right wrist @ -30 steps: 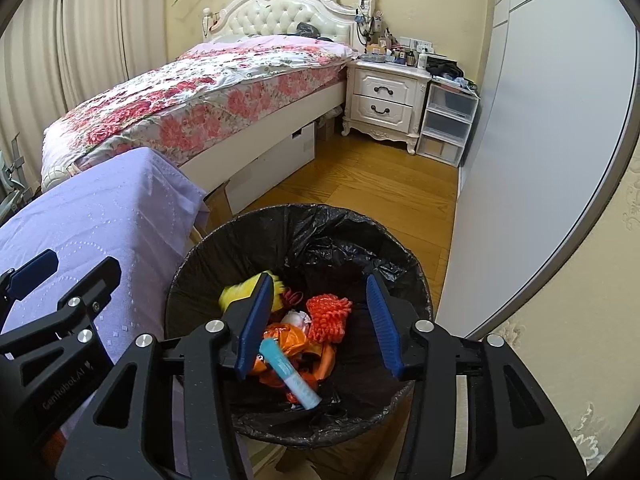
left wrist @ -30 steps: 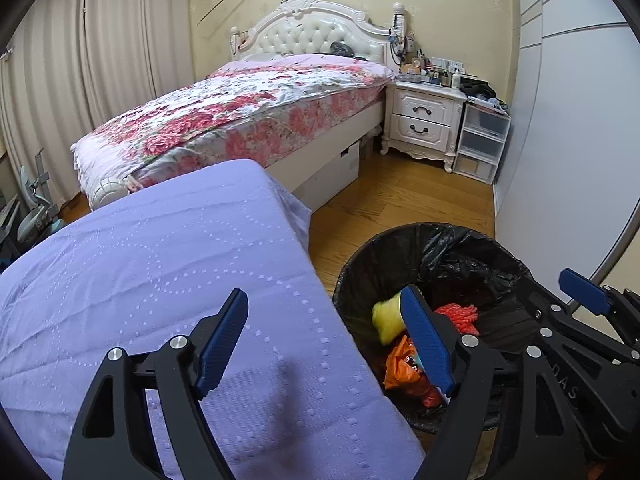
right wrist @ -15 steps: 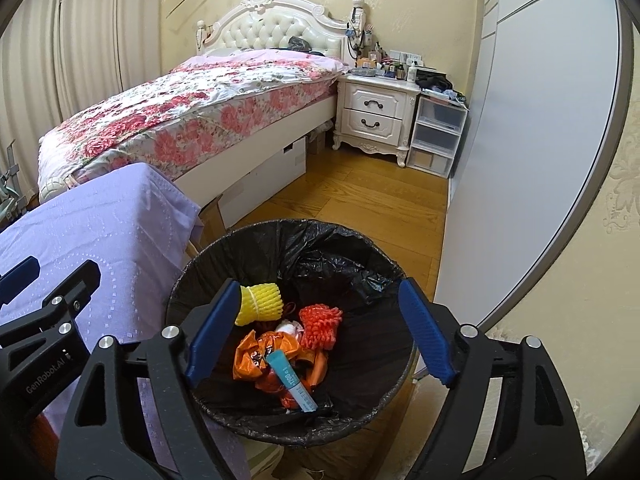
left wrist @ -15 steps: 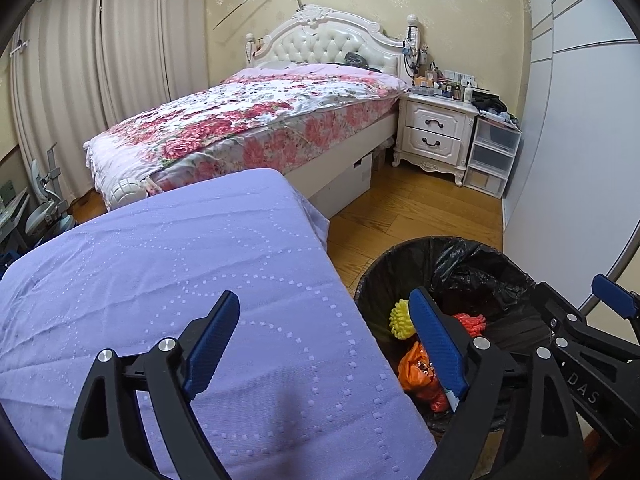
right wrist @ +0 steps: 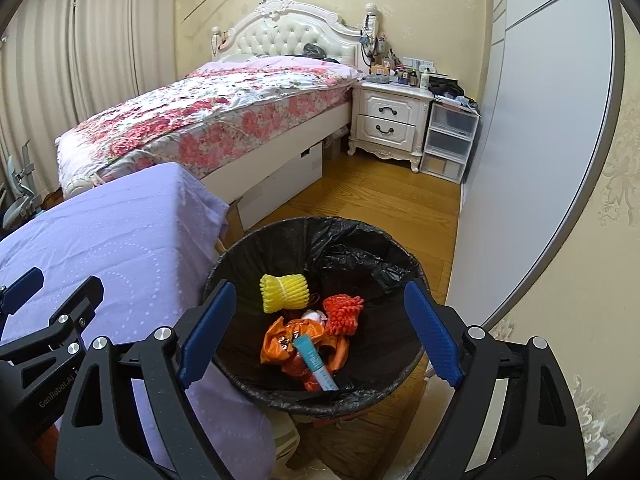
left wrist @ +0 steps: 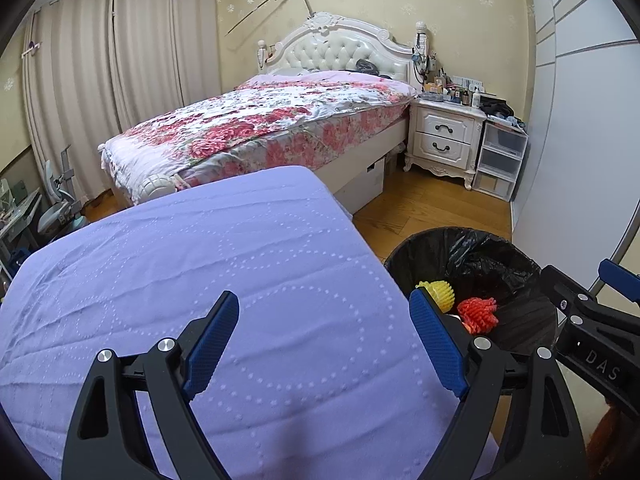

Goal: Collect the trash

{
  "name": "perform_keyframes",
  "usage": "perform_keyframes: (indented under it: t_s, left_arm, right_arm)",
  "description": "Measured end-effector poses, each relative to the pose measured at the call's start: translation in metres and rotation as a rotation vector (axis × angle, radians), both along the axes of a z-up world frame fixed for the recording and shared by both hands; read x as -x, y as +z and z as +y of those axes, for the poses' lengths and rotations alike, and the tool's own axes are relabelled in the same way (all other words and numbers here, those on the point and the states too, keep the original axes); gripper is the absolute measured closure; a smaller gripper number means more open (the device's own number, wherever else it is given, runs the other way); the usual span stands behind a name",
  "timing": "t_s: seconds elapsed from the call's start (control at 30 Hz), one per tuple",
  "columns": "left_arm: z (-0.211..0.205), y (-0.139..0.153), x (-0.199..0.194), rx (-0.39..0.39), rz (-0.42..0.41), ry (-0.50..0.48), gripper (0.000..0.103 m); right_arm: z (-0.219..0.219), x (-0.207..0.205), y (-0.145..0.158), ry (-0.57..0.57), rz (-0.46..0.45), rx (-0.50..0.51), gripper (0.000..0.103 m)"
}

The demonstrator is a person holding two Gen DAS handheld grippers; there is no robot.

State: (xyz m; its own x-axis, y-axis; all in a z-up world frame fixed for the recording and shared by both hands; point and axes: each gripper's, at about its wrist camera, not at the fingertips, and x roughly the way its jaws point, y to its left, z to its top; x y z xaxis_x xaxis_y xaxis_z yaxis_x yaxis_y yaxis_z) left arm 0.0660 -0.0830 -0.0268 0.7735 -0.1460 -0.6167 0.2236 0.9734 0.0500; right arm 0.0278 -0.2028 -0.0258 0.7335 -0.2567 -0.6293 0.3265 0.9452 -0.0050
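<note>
A bin lined with a black bag (right wrist: 360, 226) stands on the wood floor beside a table under a purple cloth (right wrist: 100, 232). Inside lie a yellow foam net (right wrist: 285, 293), a red foam net (right wrist: 343, 314), a crumpled orange wrapper (right wrist: 280, 340) and a blue tube (right wrist: 316, 364). My right gripper (right wrist: 320, 286) hangs above the bin, its jaws opening wide with nothing between them. My left gripper (left wrist: 324, 300) stands open and empty over the purple cloth (left wrist: 200, 280), left of the bin (left wrist: 480, 240). The bare cloth shows no trash.
A bed with a floral cover (left wrist: 260, 128) stands beyond the table, with a white nightstand (left wrist: 444, 140) and clear plastic drawers (left wrist: 500, 160) beside it. A white wardrobe door (right wrist: 540, 140) runs along the right. Wood floor (right wrist: 380, 200) lies between bed and bin.
The right jaws have spread much wider and the gripper has drawn up and back from the bin. The left gripper has also pulled back and up, and more of the purple cloth shows.
</note>
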Motion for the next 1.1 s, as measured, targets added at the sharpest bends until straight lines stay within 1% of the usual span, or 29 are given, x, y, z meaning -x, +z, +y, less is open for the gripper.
perform_keyframes:
  t_s: [0.47,0.53,0.6,0.8,1.1]
  left_arm:
    - [0.038,0.015,0.047,0.023,-0.021,0.039,0.018]
    - [0.043,0.017,0.053,0.022,-0.031,0.050,0.018]
    - [0.046,0.018,0.059,0.023,-0.039,0.059,0.018]
    - [0.057,0.024,0.067,0.042,-0.055,0.079,0.018]
    - [0.059,0.027,0.068,0.050,-0.062,0.082,0.018]
  right_arm:
    - [0.033,0.043,0.023,0.067,-0.060,0.025,0.017]
    - [0.036,0.048,0.024,0.074,-0.066,0.030,0.014]
    - [0.040,0.053,0.026,0.082,-0.075,0.041,0.013]
    - [0.046,0.060,0.028,0.093,-0.082,0.054,0.013]
    - [0.051,0.064,0.031,0.102,-0.089,0.061,0.013]
